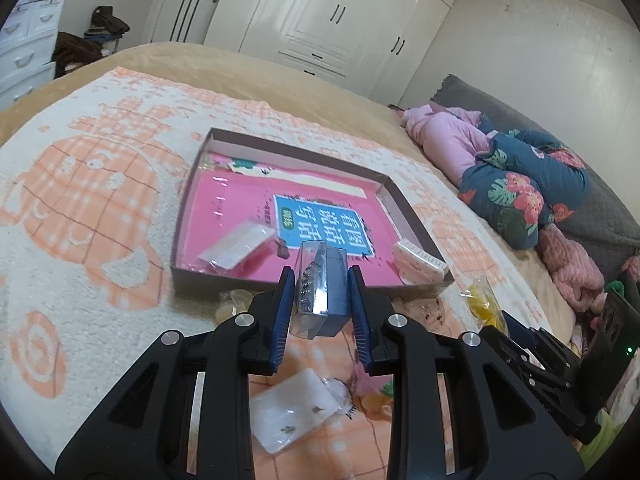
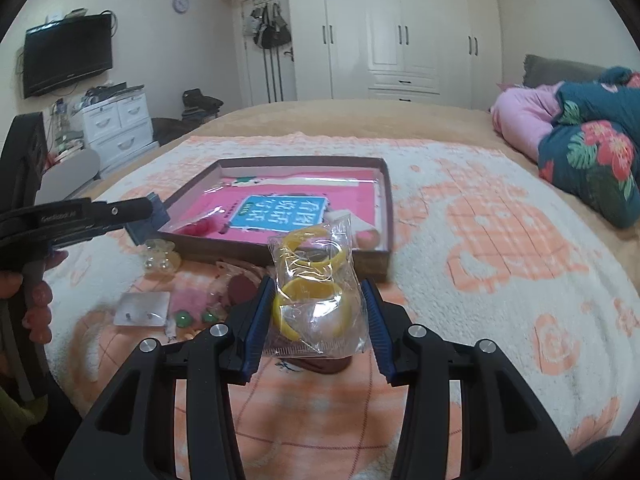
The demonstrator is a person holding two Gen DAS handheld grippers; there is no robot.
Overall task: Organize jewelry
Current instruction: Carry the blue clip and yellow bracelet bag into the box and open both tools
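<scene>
My left gripper (image 1: 322, 280) is shut on a clear case of dark beaded jewelry on a blue card (image 1: 318, 288), held above the near edge of the brown tray (image 1: 304, 282). My right gripper (image 2: 318, 286) is shut on a clear bag of yellow bangles (image 2: 316, 284), just short of the tray's near wall (image 2: 280, 254). The tray holds a pink book (image 1: 320, 220), a clear packet (image 1: 236, 246) and a white comb-like piece (image 1: 418, 260). Loose jewelry lies on the blanket: an earring packet (image 2: 142, 308), green beads (image 2: 182, 318), a yellow hair clip (image 2: 162, 258).
The tray sits on an orange and white blanket (image 2: 500, 240) on a bed. Pink and floral bedding (image 2: 592, 148) is piled at the right. The left gripper's arm (image 2: 80, 216) reaches in at the left of the right wrist view. Wardrobes (image 2: 400, 28) stand behind.
</scene>
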